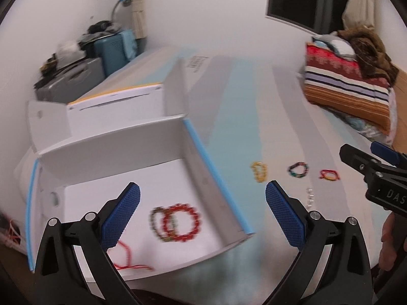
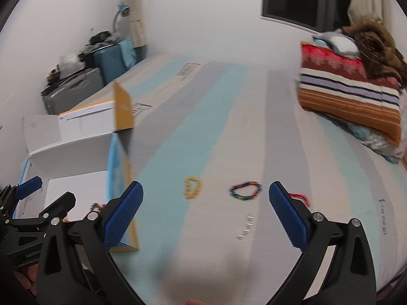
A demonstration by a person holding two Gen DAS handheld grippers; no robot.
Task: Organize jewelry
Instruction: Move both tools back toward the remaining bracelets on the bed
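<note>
An open white box (image 1: 175, 137) with blue edges sits at the left of a striped surface. Inside lie a red bead bracelet (image 1: 182, 222), a darker bracelet (image 1: 155, 218) overlapping it, and a red cord (image 1: 126, 256). My left gripper (image 1: 202, 198) is open and empty above the box's front. On the surface lie a yellow bracelet (image 2: 192, 187), a multicoloured bracelet (image 2: 245, 190) and a red bracelet (image 2: 301, 197), partly hidden by a finger. My right gripper (image 2: 206, 194) is open and empty just before them. The box also shows in the right wrist view (image 2: 76, 150).
A second white and yellow box (image 1: 114, 101) stands behind the first. Folded striped blankets (image 2: 351, 89) pile at the back right. Suitcases and clutter (image 1: 84, 71) stand at the far left by the wall. Small metal pieces (image 2: 245, 228) lie near the bracelets.
</note>
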